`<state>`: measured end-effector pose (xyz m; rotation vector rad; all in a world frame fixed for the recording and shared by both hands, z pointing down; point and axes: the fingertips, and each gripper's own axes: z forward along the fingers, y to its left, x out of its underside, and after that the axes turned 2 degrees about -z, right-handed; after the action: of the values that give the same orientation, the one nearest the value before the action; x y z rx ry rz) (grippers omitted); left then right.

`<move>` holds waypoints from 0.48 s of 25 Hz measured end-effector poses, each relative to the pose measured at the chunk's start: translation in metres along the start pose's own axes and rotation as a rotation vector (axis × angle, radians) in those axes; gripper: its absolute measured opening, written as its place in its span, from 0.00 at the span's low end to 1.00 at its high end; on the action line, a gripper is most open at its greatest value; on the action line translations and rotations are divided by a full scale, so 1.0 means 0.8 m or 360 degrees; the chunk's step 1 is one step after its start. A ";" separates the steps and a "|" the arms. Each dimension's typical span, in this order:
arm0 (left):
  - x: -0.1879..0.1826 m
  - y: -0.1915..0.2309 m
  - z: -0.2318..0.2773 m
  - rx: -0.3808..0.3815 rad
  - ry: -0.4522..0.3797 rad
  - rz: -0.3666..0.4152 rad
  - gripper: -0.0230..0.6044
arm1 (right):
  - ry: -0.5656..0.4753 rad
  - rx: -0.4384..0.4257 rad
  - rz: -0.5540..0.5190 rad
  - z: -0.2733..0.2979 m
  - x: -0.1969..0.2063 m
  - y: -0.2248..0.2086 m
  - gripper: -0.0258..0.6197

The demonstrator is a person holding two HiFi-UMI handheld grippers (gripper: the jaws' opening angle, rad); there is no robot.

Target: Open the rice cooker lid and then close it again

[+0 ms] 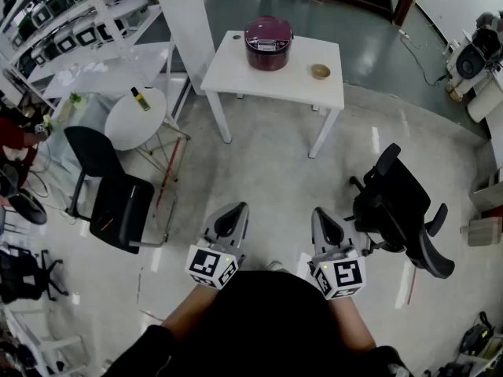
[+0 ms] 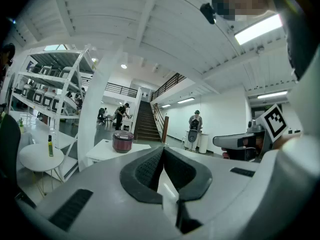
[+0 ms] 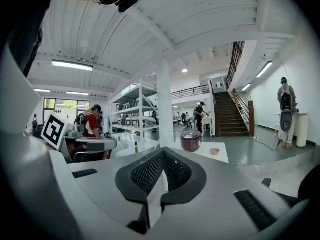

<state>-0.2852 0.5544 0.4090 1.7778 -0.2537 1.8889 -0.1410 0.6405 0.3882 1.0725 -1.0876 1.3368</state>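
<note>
A maroon rice cooker [image 1: 268,44] with its lid down stands on a white table [image 1: 236,73] far ahead of me. The left gripper view shows the cooker [image 2: 122,141] small in the distance, and so does the right gripper view [image 3: 191,140]. My left gripper [image 1: 233,220] and right gripper [image 1: 324,225] are held close to my body, side by side, well short of the table. Both are shut with nothing between their jaws. The left gripper [image 2: 162,151] and the right gripper [image 3: 163,153] point roughly level toward the table.
A small bowl [image 1: 320,71] sits on the table right of the cooker. A round white side table [image 1: 126,124] with a bottle [image 1: 140,98] and a black chair [image 1: 118,203] stand at left. A black office chair [image 1: 401,210] stands at right. Shelving and a white pillar [image 1: 185,22] flank the table.
</note>
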 end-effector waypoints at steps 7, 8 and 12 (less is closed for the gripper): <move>-0.003 -0.001 -0.007 0.0004 -0.0031 -0.0007 0.04 | -0.0090 0.0050 -0.0029 -0.009 -0.010 -0.004 0.03; -0.002 -0.002 -0.009 0.0010 -0.0030 -0.0018 0.04 | -0.0095 0.0049 -0.0034 -0.011 -0.011 -0.003 0.03; -0.005 -0.007 -0.013 0.0023 -0.0063 -0.0033 0.04 | -0.0100 0.0050 -0.0010 -0.018 -0.008 -0.001 0.03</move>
<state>-0.2911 0.5633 0.4030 1.8220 -0.2359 1.8473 -0.1404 0.6537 0.3791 1.1468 -1.1114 1.3269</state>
